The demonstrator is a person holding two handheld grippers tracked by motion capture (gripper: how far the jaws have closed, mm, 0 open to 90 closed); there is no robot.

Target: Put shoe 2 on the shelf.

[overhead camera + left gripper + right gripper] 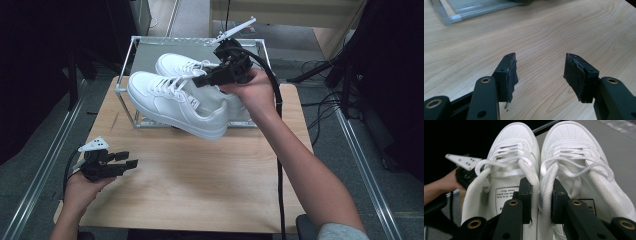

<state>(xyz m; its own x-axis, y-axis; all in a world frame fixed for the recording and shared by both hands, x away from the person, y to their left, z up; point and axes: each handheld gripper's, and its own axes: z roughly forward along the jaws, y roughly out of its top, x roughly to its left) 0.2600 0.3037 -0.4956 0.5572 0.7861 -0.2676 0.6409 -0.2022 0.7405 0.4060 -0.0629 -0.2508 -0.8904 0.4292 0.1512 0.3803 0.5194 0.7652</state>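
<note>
Sneakers (175,102), a white laced pair, hang side by side in the air above the front edge of a metal-framed rack (125,87) at the far end of the wooden surface (200,175). The right gripper (200,80) grasps them: in the right gripper view its jaws pinch the two adjoining inner collars together, one jaw inside each shoe. In that view the toes point away from the gripper and the laces are tied. In the high view the pair is tilted, heels lower and toward the person, clear of the surface. The left gripper (131,160) is released, jaws wide apart with nothing between them, held low over the near left part of the surface; its pads (511,75) look worn.
</note>
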